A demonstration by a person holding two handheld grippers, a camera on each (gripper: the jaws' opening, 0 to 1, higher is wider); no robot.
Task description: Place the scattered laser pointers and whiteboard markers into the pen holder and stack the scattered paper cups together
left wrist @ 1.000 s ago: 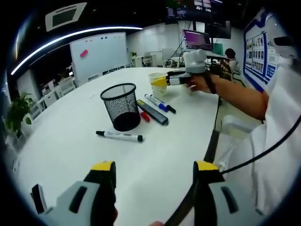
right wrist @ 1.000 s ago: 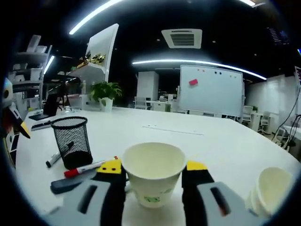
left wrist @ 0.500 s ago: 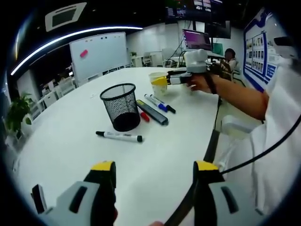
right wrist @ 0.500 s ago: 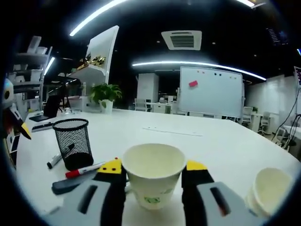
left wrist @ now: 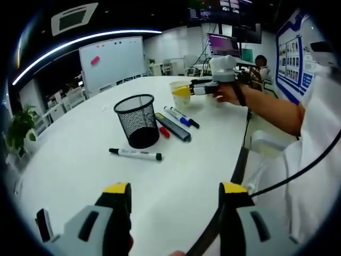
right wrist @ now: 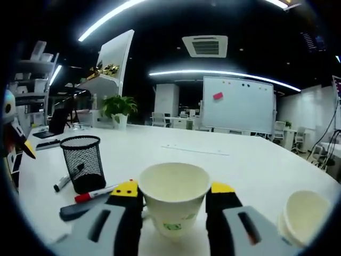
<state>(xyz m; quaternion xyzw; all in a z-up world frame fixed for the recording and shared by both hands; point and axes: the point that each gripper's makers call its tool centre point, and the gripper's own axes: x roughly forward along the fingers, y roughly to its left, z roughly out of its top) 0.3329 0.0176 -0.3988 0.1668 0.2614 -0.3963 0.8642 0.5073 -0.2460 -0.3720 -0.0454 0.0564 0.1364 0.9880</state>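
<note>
1. While the right gripper (right wrist: 173, 205) pinches a paper cup (right wrist: 173, 196) between its yellow-tipped jaws, the cup stands upright, mouth up, on or just above the white table (right wrist: 229, 160); whether its base touches cannot be told.
2. Thin-walled and light, the cup will likely crush if squeezed hard; the low sidewall, where the jaws now bear, looks the stiffest place to hold.
3. A second paper cup (right wrist: 301, 216) lies to the right of the held one, apart from it, mouth tilted toward the camera; it is the likely stacking partner.
4. The left gripper (left wrist: 173, 205) hangs spread and empty over the near table edge; ahead lie a black-capped marker (left wrist: 135, 154), the mesh pen holder (left wrist: 136, 120), and beside it more markers (left wrist: 180, 117) and a dark laser pointer (left wrist: 172, 127).
</note>
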